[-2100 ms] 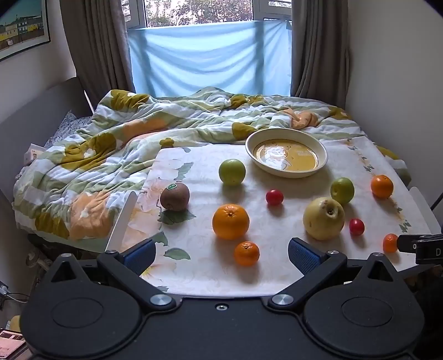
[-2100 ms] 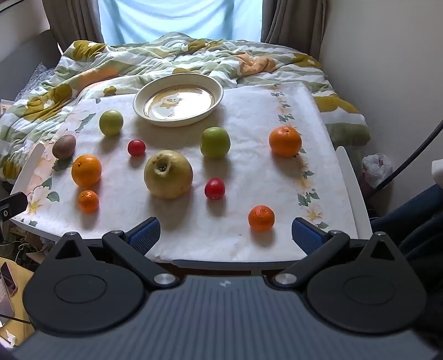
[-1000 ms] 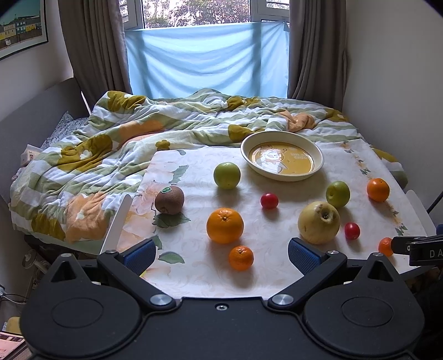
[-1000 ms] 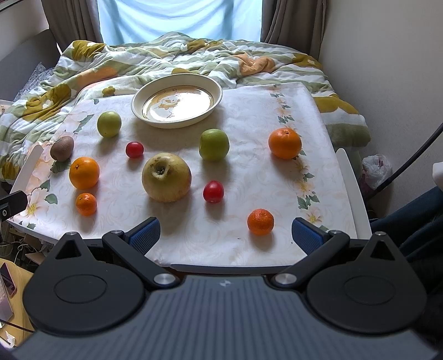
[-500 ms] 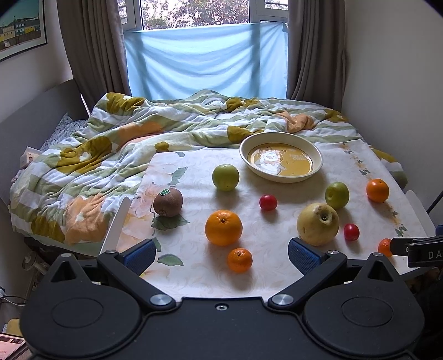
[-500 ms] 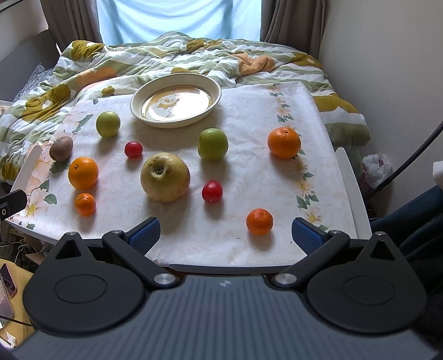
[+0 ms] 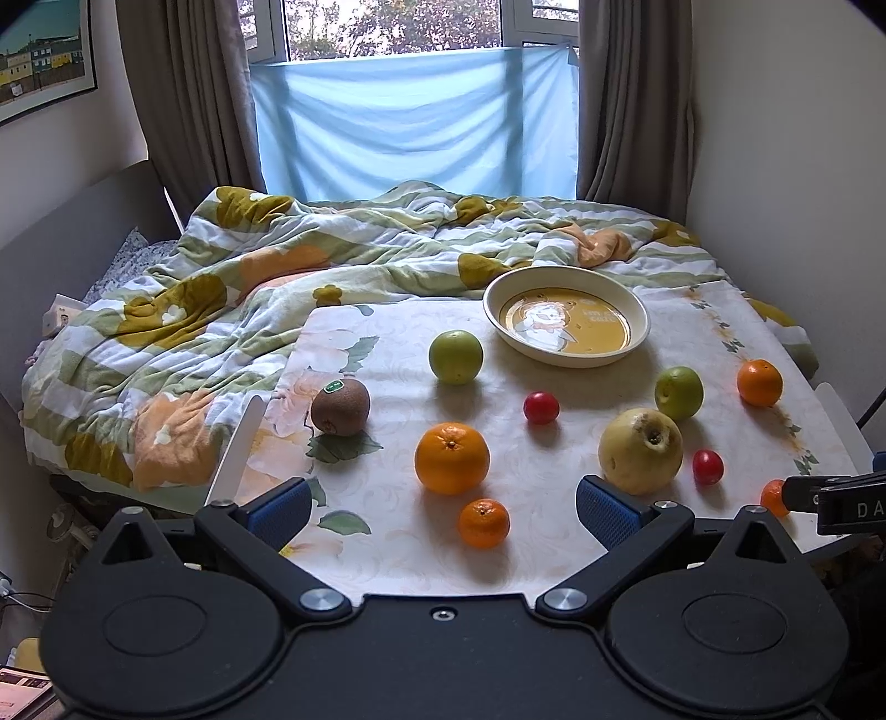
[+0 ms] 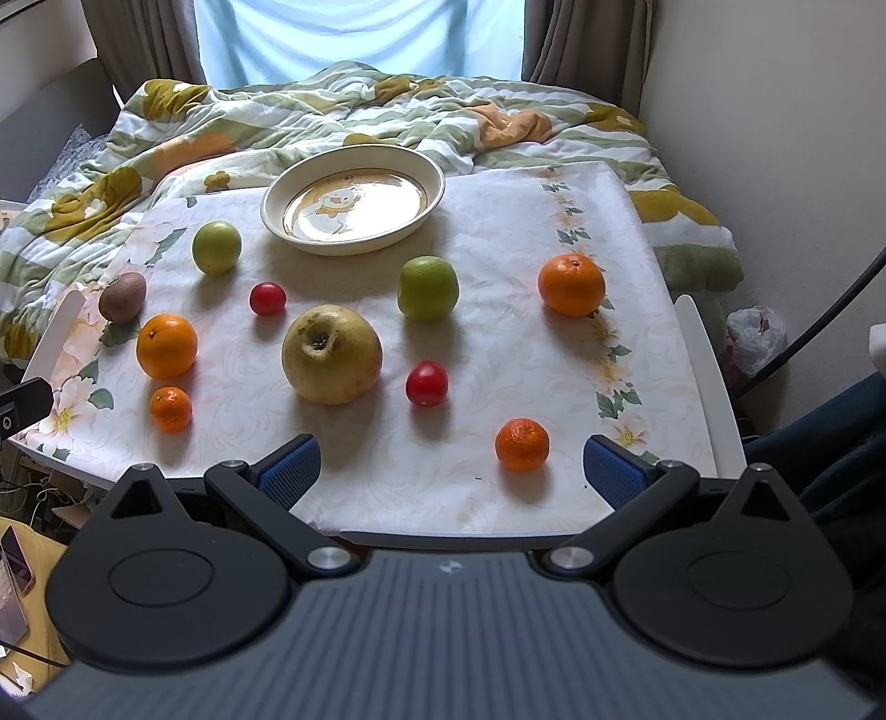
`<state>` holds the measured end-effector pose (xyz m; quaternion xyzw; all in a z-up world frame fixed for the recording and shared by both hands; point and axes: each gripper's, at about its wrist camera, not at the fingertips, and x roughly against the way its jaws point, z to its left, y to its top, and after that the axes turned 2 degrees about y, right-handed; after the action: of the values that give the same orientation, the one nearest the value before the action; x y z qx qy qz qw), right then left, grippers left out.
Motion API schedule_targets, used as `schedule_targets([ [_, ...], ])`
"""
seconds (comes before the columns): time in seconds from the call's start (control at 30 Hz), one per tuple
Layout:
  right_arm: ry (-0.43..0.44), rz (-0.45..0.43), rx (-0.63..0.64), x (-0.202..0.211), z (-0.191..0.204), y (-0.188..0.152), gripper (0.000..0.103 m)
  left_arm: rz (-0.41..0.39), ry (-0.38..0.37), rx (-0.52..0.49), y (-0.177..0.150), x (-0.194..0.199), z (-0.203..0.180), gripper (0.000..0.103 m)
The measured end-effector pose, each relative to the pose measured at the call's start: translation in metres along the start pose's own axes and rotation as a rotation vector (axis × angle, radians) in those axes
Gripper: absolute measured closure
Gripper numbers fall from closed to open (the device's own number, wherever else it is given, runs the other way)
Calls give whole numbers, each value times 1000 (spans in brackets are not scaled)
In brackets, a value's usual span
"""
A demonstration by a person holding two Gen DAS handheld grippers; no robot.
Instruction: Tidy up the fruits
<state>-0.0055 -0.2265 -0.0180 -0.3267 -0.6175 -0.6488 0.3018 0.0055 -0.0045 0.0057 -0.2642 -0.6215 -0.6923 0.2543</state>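
Only green sticker on kiwi [image 7: 340,407], lettering unreadable

Rumpled floral quilt [image 7: 232,299], blue window cloth [image 7: 410,122], brown curtains [image 7: 183,94], framed picture [image 7: 44,55]

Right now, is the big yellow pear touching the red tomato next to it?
Apart. The right wrist view shows bare tablecloth between the pear and the tomato.

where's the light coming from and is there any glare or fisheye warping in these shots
Left wrist view: daylight enters through the window behind the bed; fruit shadows fall toward the camera, as under the big orange; the walls and curtains bow at the edges. Right wrist view: the plate reflects bright window glare; the table edge curves; everything looks sharp.
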Motion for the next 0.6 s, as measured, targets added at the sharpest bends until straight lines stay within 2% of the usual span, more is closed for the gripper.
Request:
schedule_targets([
  [0.6, 0, 1, -1, -1, 0, 1, 0, 0, 0, 0, 0, 0, 1, 0],
])
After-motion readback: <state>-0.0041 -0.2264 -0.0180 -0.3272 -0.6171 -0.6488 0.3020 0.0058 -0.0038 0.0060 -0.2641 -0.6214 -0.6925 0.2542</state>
